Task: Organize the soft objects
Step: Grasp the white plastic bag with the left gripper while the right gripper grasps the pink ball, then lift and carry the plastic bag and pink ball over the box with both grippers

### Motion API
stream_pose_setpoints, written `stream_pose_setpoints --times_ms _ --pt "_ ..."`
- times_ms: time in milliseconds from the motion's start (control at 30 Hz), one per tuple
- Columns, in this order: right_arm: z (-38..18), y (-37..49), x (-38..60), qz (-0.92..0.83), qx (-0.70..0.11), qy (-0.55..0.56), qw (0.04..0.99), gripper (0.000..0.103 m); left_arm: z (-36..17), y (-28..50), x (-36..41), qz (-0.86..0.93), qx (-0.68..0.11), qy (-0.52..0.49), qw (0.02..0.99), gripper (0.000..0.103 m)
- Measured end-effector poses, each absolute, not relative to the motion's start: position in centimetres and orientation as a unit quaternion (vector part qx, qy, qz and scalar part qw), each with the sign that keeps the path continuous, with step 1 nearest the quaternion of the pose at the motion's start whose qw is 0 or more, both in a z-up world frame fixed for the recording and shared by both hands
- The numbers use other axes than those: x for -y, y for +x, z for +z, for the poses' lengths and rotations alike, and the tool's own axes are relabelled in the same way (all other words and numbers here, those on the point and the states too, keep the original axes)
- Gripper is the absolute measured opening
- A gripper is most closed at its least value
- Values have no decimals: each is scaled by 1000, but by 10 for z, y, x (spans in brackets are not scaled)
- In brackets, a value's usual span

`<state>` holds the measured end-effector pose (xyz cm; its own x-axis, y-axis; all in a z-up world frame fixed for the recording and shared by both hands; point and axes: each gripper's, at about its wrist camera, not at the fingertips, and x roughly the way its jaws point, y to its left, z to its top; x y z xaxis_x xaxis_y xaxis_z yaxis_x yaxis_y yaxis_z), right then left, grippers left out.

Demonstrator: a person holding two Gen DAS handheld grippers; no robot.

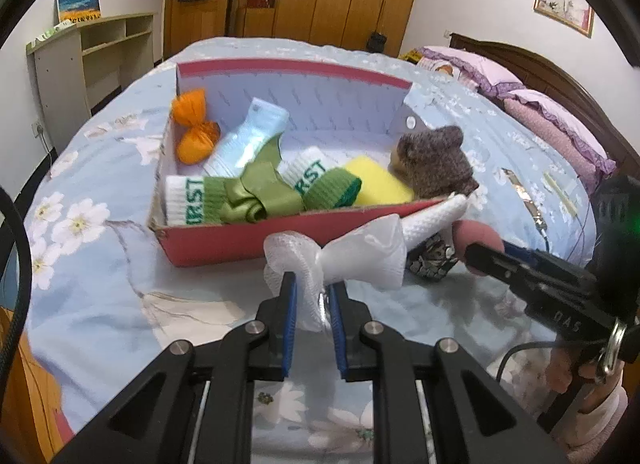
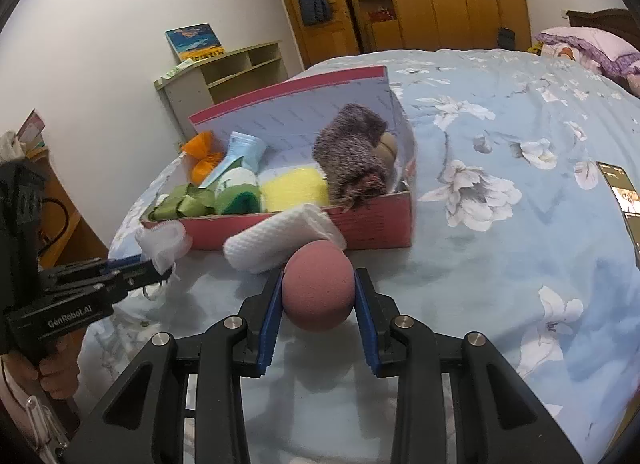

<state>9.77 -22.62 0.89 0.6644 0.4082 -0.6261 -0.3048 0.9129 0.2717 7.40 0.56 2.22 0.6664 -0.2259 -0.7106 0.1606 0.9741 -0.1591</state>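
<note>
- The red cardboard box [image 1: 224, 242] is taken as the landmark; it lies on the flowered bedspread [image 2: 520, 256] and serves as the collecting place for the soft items.
- Inside the box are seen an orange bow [image 1: 195, 131], a light blue sock [image 1: 250, 139], green-and-white socks [image 1: 192, 199], a green ribbon [image 1: 260, 187], a yellow sponge [image 1: 380, 181] and a brown knitted piece [image 1: 434, 163], apparently already sorted.
- A white mesh bow [image 1: 340, 260] is pinched between the closed fingers of the left gripper [image 1: 313, 296], just in front of the box's near wall, probably so that it can be carried over that wall.
- A pink foam ball [image 2: 318, 290] is squeezed by the right gripper [image 2: 319, 296], also in front of the box.
- A rolled white cloth [image 2: 276, 242] rests against the box's near wall, unheld.
</note>
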Motion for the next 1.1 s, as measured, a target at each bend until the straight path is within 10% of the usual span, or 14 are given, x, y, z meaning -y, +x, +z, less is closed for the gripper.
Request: stream_pose_setpoints --times_ms 1100 --pt "48 105 190 247 -314 40 916 35 74 100 -29 -58 -331 -50 940 16"
